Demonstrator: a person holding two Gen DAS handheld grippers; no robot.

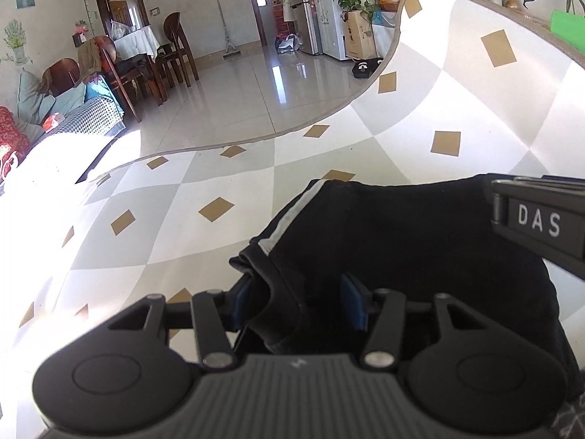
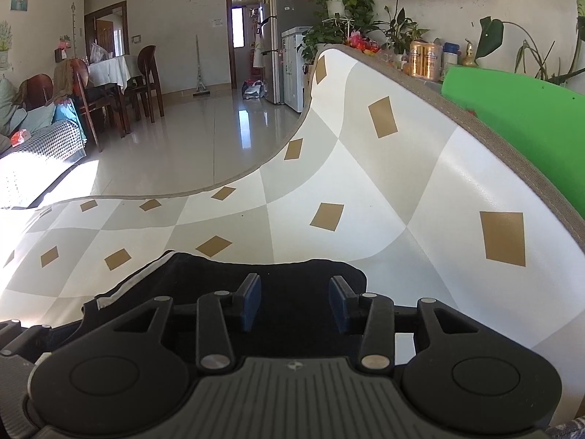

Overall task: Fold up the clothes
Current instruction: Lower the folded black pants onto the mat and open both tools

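The left gripper (image 1: 298, 301) stands partly open — a hem of the black garment (image 1: 402, 241) lies between its jaws, unpinched. The right gripper (image 2: 295, 301) also gapes partway over the same cloth, holding nothing — the checkered mat (image 2: 365, 190) lies beyond.

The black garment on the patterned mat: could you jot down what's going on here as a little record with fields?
Garment: black garment with white stripe, folded, lying on the mat
Surface: checked mat with tan diamonds
Left hand-held gripper: jaws apart, over the garment's near edge, fabric between them, not pinched
Right hand-held gripper: jaws apart above the garment, gripping nothing
Beside mat: green board
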